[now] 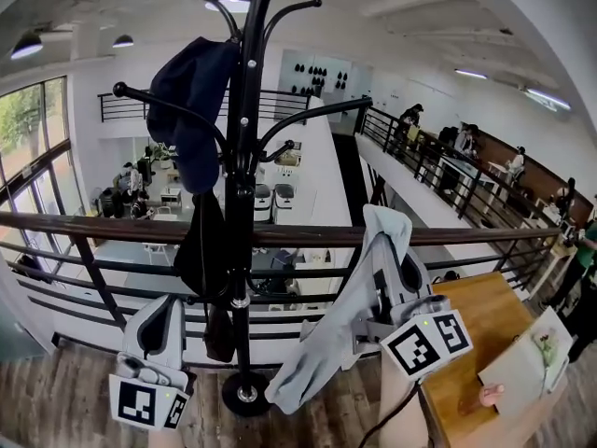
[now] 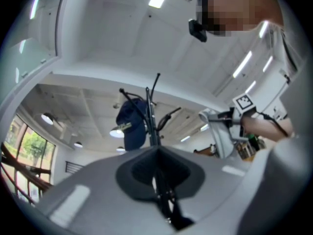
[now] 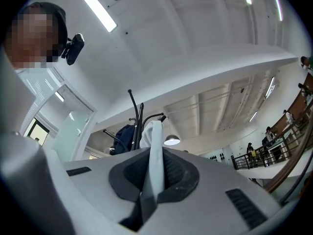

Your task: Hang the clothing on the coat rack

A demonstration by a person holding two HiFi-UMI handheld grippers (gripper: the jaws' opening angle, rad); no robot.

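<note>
A pale grey garment [image 1: 359,315] droops beside the upright black coat rack [image 1: 244,157], which bears a dark garment [image 1: 191,110].

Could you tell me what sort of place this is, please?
Probably an upper mezzanine of an open-plan office: the railing overlooks desks on a floor below, and people line a balcony at right.

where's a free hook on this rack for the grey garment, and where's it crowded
Free for the grey garment: the long right arm of the coat rack, bare from pole to tip, and the curled top-right hook. Crowded: the left side, where a navy garment drapes the upper hooks and a dark garment hangs beside the pole.
</note>
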